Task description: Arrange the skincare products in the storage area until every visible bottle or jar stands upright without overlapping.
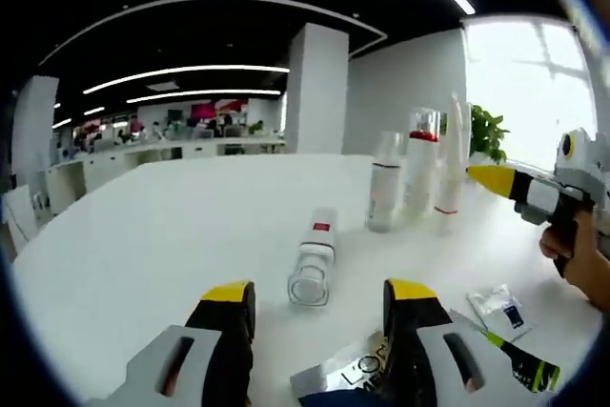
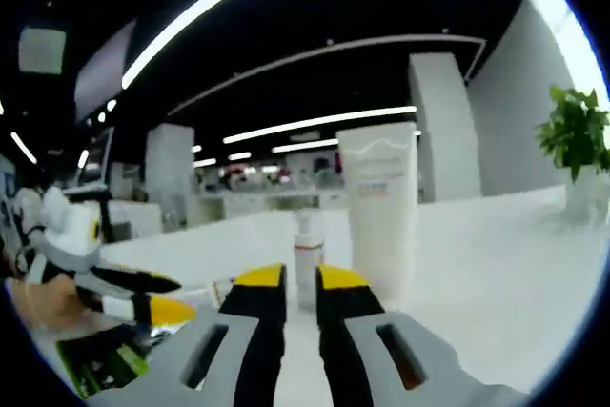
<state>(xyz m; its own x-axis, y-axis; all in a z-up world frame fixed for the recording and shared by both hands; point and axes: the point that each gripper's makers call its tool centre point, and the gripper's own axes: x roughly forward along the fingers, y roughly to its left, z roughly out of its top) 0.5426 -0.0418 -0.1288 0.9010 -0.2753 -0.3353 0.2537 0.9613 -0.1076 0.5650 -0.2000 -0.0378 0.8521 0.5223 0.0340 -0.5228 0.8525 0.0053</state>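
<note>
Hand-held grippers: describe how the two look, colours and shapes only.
The left hand-held gripper has two grey jaws with slotted bases, black fingers and yellow tips. The right hand-held gripper matches: grey slotted jaws, black fingers, yellow tips. From the side its body is grey and white, carrying a yellow ring mark.
</note>
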